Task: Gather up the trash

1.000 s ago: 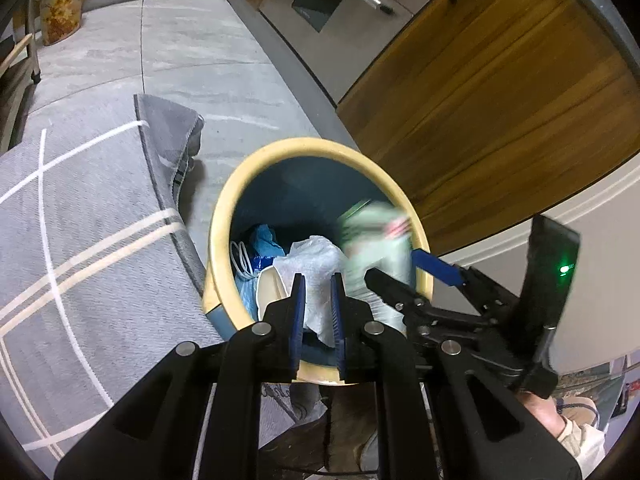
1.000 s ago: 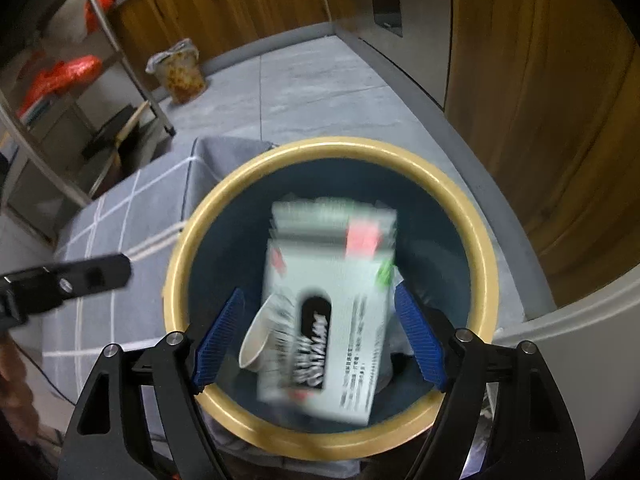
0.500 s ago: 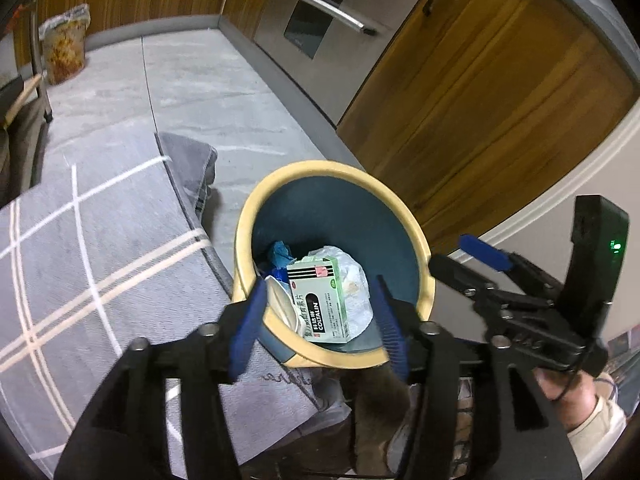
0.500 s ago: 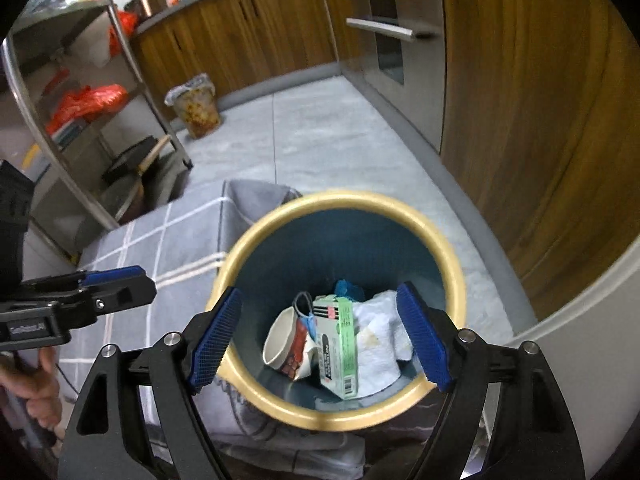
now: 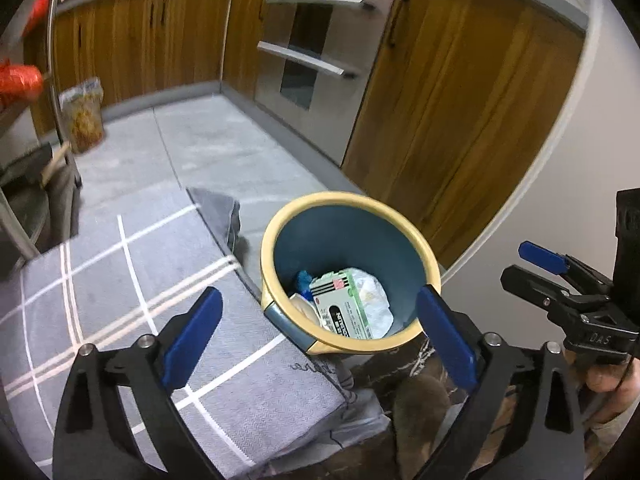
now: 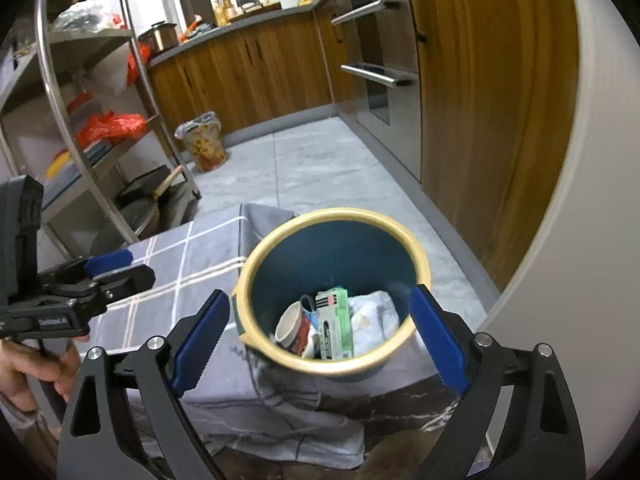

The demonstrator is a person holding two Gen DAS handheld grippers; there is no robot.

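A round bin with a yellow rim and blue inside stands beside a table with a grey cloth. In it lie a green-and-white box, crumpled white paper and a paper cup. My left gripper hovers above and in front of the bin, its jaws opening wide with nothing between them. My right gripper hangs likewise over the near rim, jaws opening and empty. In each wrist view the other gripper shows at the edge, the right one and the left one, each held by a hand.
A grey checked cloth covers the table left of the bin. Wooden cabinets and an oven line the far side of the tiled floor. A metal shelf rack and a lined floor bin stand at the left. A white wall rises at the right.
The box dropped from between the right jaws and now rests in the bin. The left jaws went from nearly shut to wide. Both grippers rose and drew back from the bin.
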